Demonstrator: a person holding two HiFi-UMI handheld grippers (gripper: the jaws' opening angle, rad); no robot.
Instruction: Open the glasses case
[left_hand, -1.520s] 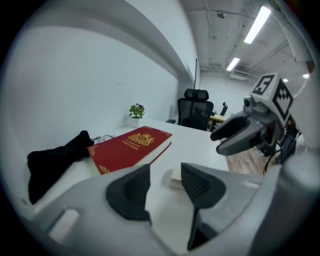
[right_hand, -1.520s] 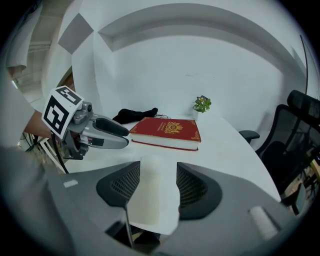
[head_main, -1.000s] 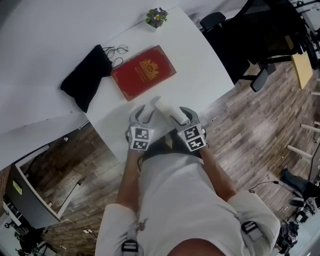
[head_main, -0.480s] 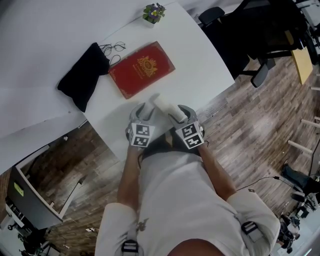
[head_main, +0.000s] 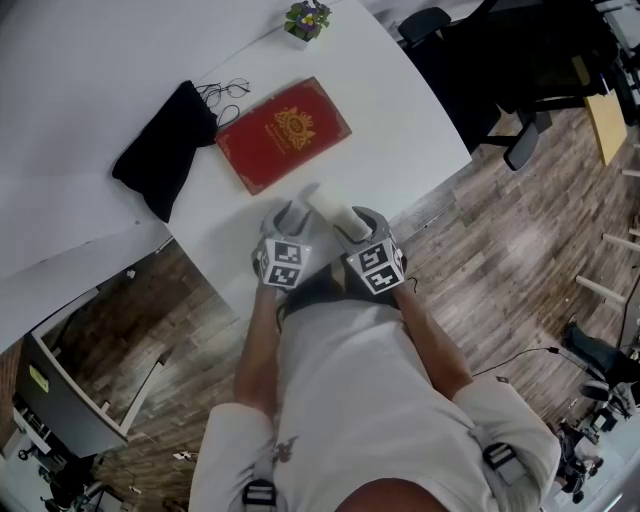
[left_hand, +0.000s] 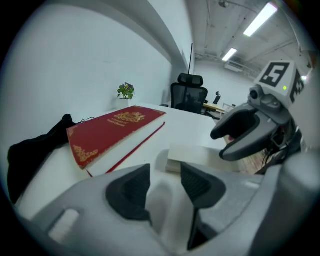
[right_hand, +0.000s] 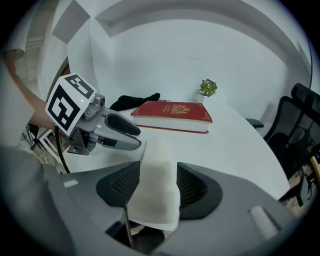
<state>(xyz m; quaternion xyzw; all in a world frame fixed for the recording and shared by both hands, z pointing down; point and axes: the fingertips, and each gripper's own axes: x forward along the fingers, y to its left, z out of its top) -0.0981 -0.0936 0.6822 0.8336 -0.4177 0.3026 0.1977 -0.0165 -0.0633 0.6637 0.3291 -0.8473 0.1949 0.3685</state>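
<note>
The white glasses case (head_main: 325, 203) is held low over the white table (head_main: 405, 120) near its front edge. My right gripper (head_main: 352, 222) is shut on it. In the right gripper view the case (right_hand: 157, 170) fills the gap and both pads press its sides. My left gripper (head_main: 288, 218) sits close beside it on the left, its fingertips (right_hand: 136, 141) by the case's far end. In the left gripper view the case (left_hand: 200, 157) lies ahead to the right. Something white and blurred fills my left gripper's (left_hand: 165, 187) narrow gap; I cannot tell what it is.
A red book (head_main: 283, 135) lies beyond the case, with a black pouch (head_main: 165, 150) and a pair of glasses (head_main: 225, 95) to its left. A small potted plant (head_main: 307, 18) stands at the far edge. Black office chairs (head_main: 520, 60) stand to the right.
Both grippers have sunk a little toward the table with the case between them. The right grip on the case looks the same.
</note>
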